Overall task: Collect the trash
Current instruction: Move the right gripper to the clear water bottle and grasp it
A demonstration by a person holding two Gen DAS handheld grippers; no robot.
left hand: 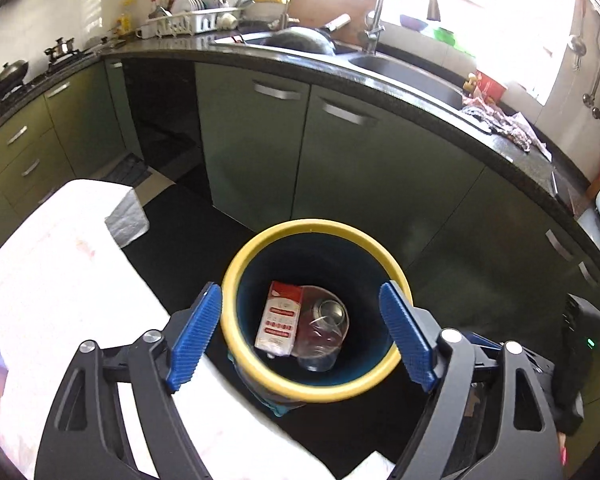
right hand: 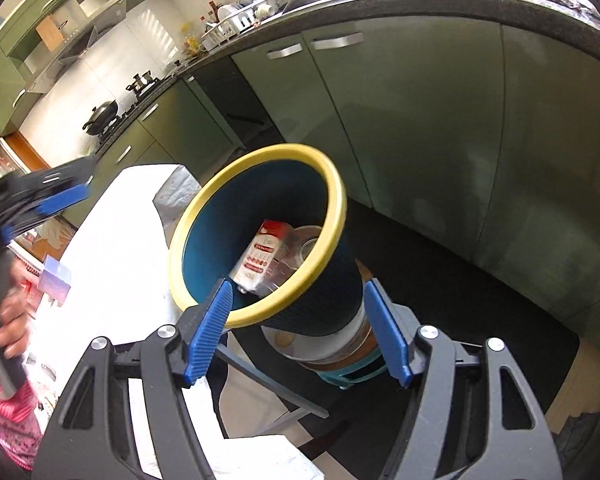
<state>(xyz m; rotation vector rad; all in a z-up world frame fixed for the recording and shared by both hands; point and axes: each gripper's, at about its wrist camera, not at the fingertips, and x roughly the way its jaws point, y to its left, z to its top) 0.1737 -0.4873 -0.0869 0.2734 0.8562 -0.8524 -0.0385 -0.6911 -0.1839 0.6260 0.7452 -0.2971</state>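
A dark blue trash bin with a yellow rim (left hand: 236, 264) (right hand: 336, 200) stands beside a white-covered table. Inside lie a red-and-white carton (left hand: 278, 320) (right hand: 260, 256) and a clear plastic container (left hand: 324, 328) (right hand: 304, 248). My left gripper (left hand: 300, 336) is open and empty, held above the bin mouth. It also shows blurred at the left of the right wrist view (right hand: 56, 200). My right gripper (right hand: 300, 332) is open and empty, its fingers on either side of the bin's lower wall without touching it.
The white-covered table (left hand: 60, 280) (right hand: 116, 248) sits left of the bin, with a small purple box (right hand: 54, 282) on it. Green cabinets (left hand: 340, 168) and a dark counter with a sink (left hand: 404, 72) run behind. The bin rests on a round stool (right hand: 324, 348). A black device (left hand: 580, 344) stands at right.
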